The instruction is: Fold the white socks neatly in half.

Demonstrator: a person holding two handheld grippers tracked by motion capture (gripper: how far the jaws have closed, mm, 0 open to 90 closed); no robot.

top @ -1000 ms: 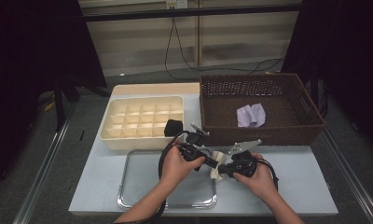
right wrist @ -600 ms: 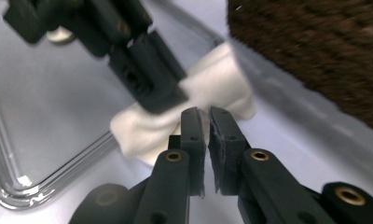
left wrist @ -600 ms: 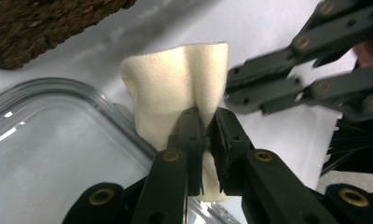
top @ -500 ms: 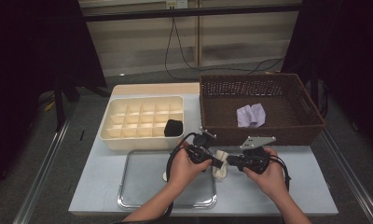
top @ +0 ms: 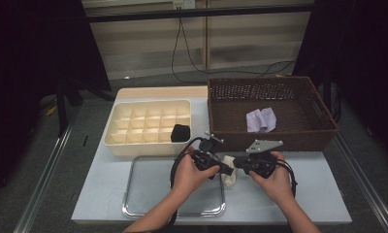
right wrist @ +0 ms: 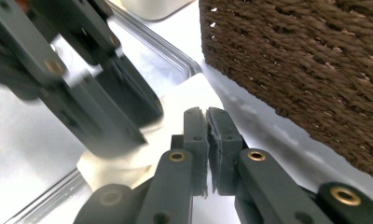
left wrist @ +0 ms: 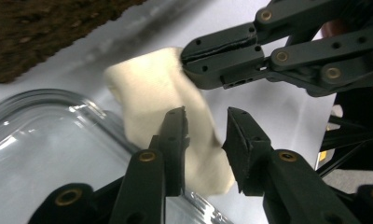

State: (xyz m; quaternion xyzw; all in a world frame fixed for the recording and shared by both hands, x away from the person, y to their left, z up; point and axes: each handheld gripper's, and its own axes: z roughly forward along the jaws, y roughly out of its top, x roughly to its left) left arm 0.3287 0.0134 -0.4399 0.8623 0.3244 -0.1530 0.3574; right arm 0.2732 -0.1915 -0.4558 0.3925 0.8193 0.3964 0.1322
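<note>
Left gripper (left wrist: 205, 122) jaws just opened off cream folded cloth (left wrist: 166, 121); right gripper (right wrist: 207, 122) clamps its edge, taking over.

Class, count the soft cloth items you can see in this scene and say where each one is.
3. A cream cloth between the grippers at the tray's right edge; a black one in the divided box; a lilac one in the wicker basket. More could be hidden behind the hands.
</note>
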